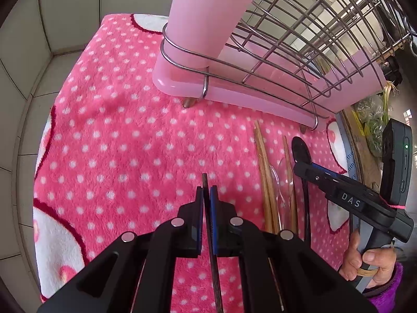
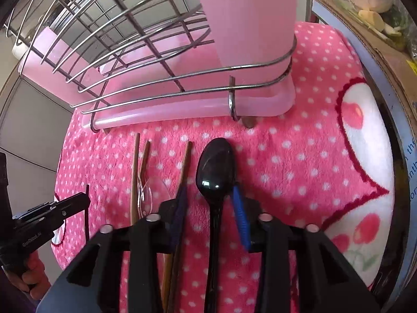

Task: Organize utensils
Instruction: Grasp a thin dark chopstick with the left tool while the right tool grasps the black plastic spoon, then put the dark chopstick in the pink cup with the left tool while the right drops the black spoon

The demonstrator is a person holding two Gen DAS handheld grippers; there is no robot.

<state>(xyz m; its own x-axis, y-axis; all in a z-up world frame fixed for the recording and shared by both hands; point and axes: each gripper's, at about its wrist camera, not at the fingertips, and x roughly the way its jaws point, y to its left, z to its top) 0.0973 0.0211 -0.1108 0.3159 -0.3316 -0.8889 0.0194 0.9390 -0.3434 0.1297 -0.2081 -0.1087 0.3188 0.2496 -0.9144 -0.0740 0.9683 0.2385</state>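
My left gripper (image 1: 206,191) is shut on a dark chopstick (image 1: 212,260), which it holds over the pink dotted towel (image 1: 125,135). From the right wrist view that gripper (image 2: 86,200) appears at the left with the chopstick (image 2: 87,224). My right gripper (image 2: 209,190) points down over a black spoon (image 2: 216,167) lying on the towel. Its jaws stand on either side of the handle with a gap to each pad. A wooden chopstick (image 2: 185,161) runs under its left finger. In the left wrist view the right gripper (image 1: 298,168) sits at the black spoon (image 1: 299,148).
More wooden chopsticks (image 1: 265,172) and clear plastic spoons (image 1: 284,182) lie left of the black spoon. A pink drainer tray with a wire rack (image 2: 182,114) and a tall pink holder (image 2: 247,26) stand behind. A cardboard box (image 2: 378,52) borders the right, tiled wall (image 1: 39,39) the left.
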